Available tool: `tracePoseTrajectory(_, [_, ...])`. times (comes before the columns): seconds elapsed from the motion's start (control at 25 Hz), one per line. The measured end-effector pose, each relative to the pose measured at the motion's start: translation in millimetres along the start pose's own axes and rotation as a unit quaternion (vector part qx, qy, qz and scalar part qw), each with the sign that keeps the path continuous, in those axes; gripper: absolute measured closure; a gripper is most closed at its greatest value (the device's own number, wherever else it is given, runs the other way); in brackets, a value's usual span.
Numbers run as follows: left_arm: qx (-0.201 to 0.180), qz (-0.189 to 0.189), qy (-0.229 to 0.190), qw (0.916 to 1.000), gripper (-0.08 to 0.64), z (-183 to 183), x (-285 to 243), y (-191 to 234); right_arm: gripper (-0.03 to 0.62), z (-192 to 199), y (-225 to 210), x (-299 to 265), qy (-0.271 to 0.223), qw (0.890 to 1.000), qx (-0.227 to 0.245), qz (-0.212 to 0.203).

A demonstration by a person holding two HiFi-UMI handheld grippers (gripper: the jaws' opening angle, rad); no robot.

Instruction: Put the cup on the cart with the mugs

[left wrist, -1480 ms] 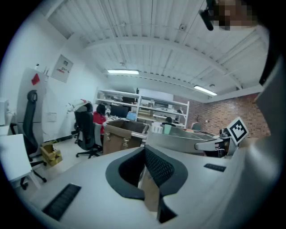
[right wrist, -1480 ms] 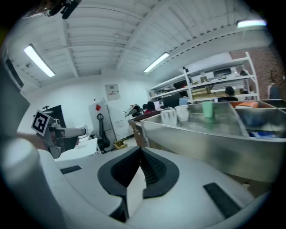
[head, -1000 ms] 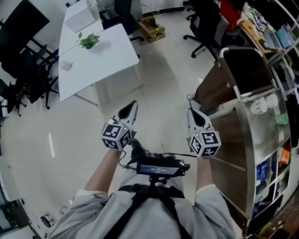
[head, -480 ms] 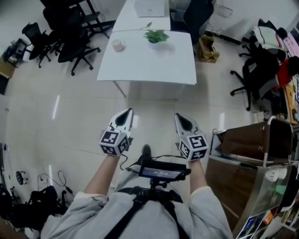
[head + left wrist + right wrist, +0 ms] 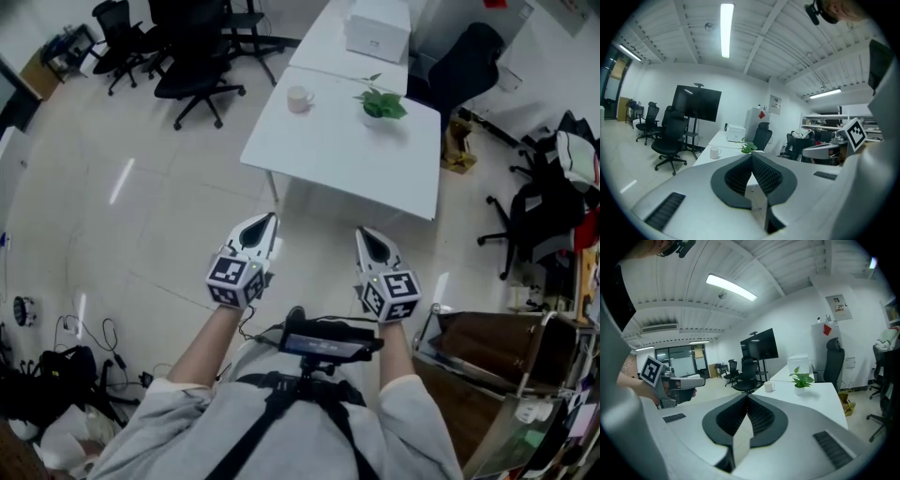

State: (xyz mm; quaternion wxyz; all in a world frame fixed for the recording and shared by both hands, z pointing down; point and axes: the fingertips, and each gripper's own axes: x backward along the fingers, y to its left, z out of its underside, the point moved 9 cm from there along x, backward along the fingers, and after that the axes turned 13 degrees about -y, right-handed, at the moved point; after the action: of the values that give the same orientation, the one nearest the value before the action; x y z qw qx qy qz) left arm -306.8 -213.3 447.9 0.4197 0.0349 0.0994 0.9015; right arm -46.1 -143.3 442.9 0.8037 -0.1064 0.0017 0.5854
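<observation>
A white cup (image 5: 300, 97) stands near the far left corner of a white table (image 5: 328, 150), beside a small potted plant (image 5: 380, 101). The cup (image 5: 714, 152) also shows small in the left gripper view, and the cup (image 5: 769, 386) shows in the right gripper view. My left gripper (image 5: 265, 222) and right gripper (image 5: 366, 234) are held side by side at waist height, well short of the table and pointing toward it. Both are shut with nothing between the jaws. The brown-shelved metal cart (image 5: 487, 342) stands at my lower right.
A white box (image 5: 378, 28) sits on a second table behind. Black office chairs (image 5: 192, 66) stand at the far left, and more chairs (image 5: 539, 202) at the right. Cables and a dark bag (image 5: 56, 375) lie on the floor at the left.
The view has swung from the cart toward the white table, which now lies ahead with the cup on it. The cart has slid to the lower right. Both grippers stay shut.
</observation>
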Motion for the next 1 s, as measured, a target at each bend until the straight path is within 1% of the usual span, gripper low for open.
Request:
tracePoseTrajectory(0.24, [0.009,-0.016,-0.003,0.9998,0.557,-1.9,-25.3,27.0,0.586,-3.5,-3.6,-42.9,0.016,1.0,0.001,-0.022])
tracePoseTrajectory(0.36, [0.013,-0.034,-0.004,0.9993,0.557,0.4,-43.2,41.4,0.586,-0.7,-13.5,-67.1,0.03,0.999,0.0,-0.038])
tracePoseTrajectory(0.48, [0.011,-0.054,-0.002,0.9985,0.557,1.9,-66.7,57.8,0.586,-1.9,-31.3,-98.7,0.035,0.998,-0.002,-0.058])
tracePoseTrajectory(0.6, [0.009,-0.069,0.001,0.9976,0.557,1.5,-91.1,72.5,0.586,-5.1,-52.5,-135.4,0.033,0.997,-0.01,-0.07])
tracePoseTrajectory(0.8, [0.002,-0.089,0.001,0.9961,0.557,-9.1,-140.3,98.7,0.586,-17.9,-82.5,-197.4,0.029,0.995,-0.023,-0.09])
tracePoseTrajectory(1.0, [0.001,-0.089,-0.007,0.996,0.557,-19.3,-188.6,114.6,0.586,-30.0,-112.4,-242.5,0.028,0.994,-0.028,-0.103])
